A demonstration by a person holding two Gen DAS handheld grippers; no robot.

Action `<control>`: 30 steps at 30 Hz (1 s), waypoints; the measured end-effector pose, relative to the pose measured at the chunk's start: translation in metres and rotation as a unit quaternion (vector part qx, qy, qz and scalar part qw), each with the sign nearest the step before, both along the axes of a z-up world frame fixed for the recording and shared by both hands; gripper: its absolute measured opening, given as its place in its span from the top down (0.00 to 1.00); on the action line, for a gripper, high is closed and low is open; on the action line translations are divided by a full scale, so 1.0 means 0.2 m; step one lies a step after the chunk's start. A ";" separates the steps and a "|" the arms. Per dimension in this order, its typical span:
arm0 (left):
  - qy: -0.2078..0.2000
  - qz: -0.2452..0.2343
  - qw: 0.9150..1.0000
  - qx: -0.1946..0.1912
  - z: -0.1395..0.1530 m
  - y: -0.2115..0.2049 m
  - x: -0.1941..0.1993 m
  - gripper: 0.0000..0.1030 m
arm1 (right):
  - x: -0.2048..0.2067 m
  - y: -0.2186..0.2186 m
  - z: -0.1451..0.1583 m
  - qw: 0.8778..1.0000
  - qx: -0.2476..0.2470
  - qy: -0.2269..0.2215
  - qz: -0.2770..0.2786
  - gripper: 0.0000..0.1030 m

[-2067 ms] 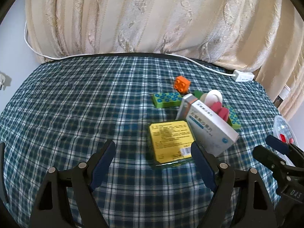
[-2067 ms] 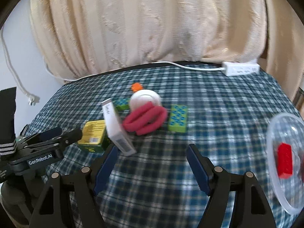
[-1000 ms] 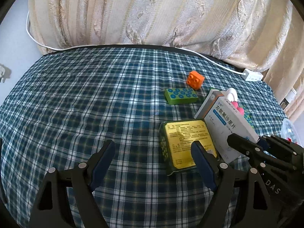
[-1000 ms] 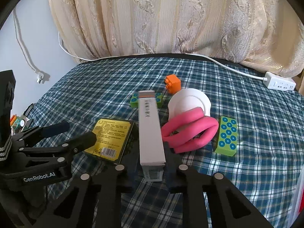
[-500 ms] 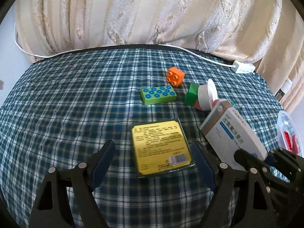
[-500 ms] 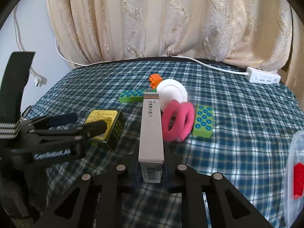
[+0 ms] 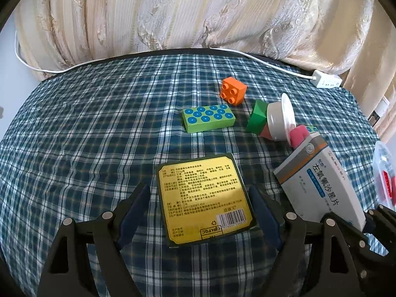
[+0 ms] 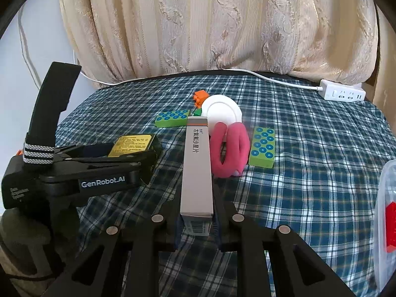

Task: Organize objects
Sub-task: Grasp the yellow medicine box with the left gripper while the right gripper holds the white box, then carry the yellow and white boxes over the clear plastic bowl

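white box (image 8: 197, 168) in right gripper (image 8: 196, 225)

A home: cream curtain (image 7: 198, 12) behind plaid tablecloth (image 7: 86, 123).

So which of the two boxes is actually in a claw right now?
The white-and-grey medicine box, clamped at its near end by the right claw. The yellow-labelled box lies flat on the cloth between the open left claw.

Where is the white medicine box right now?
The white medicine box is clamped on edge in the right hand-held gripper, lifted beside the pink ring and right of the yellow box.
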State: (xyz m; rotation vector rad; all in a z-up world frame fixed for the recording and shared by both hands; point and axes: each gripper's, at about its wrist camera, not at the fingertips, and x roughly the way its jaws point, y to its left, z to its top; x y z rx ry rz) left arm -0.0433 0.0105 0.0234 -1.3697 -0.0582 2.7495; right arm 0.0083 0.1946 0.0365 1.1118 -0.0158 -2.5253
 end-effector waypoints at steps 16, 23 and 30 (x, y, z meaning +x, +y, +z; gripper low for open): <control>0.017 -0.005 1.000 -0.003 0.01 -0.01 0.02 0.31 | -0.04 -0.05 -0.04 1.000 0.004 -0.006 0.001 0.62; 0.028 0.000 1.000 -0.008 0.05 0.00 0.05 0.31 | -0.01 -0.02 -0.01 1.000 -0.009 0.002 -0.001 0.80; 0.040 -0.006 0.999 -0.013 0.10 0.04 0.09 0.31 | 0.05 0.06 0.07 0.999 -0.026 0.021 -0.021 0.80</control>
